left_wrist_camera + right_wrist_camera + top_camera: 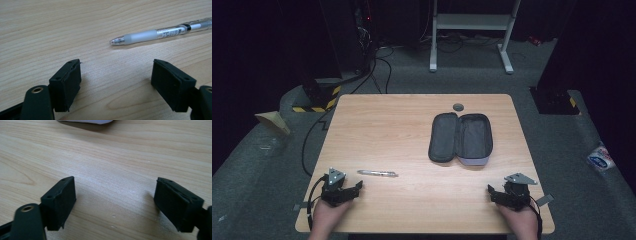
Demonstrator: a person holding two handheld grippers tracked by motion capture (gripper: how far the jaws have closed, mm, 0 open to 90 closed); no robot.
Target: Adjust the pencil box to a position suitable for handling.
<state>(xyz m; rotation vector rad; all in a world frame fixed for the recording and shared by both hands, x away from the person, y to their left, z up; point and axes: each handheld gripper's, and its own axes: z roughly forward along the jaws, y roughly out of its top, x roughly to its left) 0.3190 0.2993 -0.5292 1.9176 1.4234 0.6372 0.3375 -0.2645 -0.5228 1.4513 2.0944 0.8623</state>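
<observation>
A clear pen [377,173] with a grey grip lies on the wooden table [402,135], left of centre near the front. My left gripper [353,191] rests at the front left corner, open, with the pen [160,33] lying just beyond its jaws and nothing between them. An open grey pencil case [460,138] lies flat right of centre, its inside bare. At the front right my right gripper [493,192] stands open over bare wood, and the case's pale edge [87,121] shows at the top of the right gripper view.
A small grey round disc [457,106] is set into the table near its far edge. Beyond the table are a white metal frame [472,30], black cables [377,70] on the grey floor, and yellow-black striped tape [322,102] at the left.
</observation>
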